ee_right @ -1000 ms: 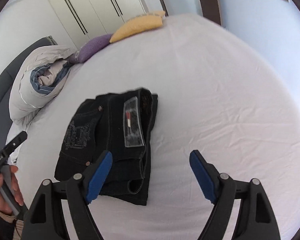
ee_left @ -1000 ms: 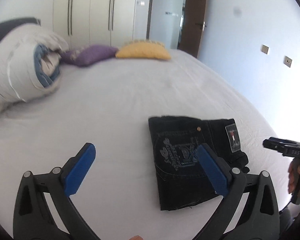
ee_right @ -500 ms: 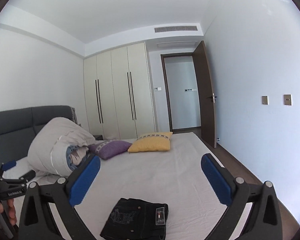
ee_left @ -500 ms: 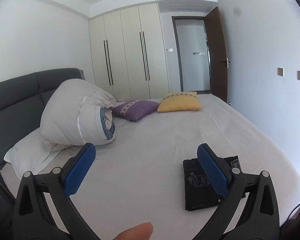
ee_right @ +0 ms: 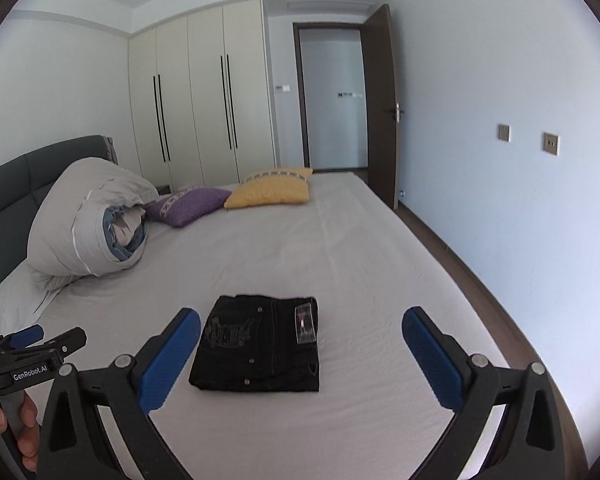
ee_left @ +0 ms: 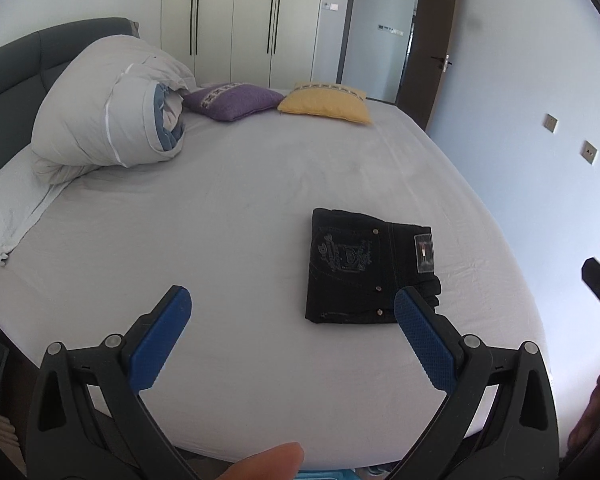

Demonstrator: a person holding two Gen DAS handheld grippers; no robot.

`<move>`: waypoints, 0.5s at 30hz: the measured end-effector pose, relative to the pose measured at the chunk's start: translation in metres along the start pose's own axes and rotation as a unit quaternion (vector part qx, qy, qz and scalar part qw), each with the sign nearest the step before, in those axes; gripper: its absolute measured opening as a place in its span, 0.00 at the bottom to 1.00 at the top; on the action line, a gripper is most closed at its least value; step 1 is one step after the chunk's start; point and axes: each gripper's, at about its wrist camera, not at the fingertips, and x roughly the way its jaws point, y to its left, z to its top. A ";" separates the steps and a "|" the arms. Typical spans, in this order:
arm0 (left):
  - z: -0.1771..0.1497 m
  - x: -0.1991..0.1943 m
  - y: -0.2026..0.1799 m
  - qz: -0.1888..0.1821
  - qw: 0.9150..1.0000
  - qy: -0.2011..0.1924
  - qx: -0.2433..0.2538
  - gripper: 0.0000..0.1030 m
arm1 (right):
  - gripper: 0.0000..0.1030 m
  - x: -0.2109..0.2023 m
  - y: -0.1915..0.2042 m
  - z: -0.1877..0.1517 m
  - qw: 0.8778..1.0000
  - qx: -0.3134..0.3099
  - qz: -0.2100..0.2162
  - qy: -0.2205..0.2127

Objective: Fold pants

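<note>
Folded pants (ee_right: 256, 346) lie as a compact dark rectangle on the bed (ee_right: 340, 248), near its foot edge. Both grippers have drawn back and risen from the garment since a second ago: the left gripper (ee_left: 292, 322) and the right gripper (ee_right: 300, 340) stand spread wide, holding nothing, clear of the cloth. The fold appears complete; the task seems finished.

Black gripper frames, silver screws, blue ribbed fingers (ee_right: 168, 360)
</note>
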 end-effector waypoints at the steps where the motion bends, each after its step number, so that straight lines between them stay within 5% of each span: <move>1: -0.003 0.003 -0.002 0.000 1.000 0.004 0.001 1.00 | 1.00 0.004 0.002 -0.007 1.000 0.004 -0.002 0.018; 15: -0.016 0.032 -0.011 0.010 1.000 0.012 0.016 1.00 | 1.00 0.022 0.017 -0.027 0.997 -0.018 -0.014 0.076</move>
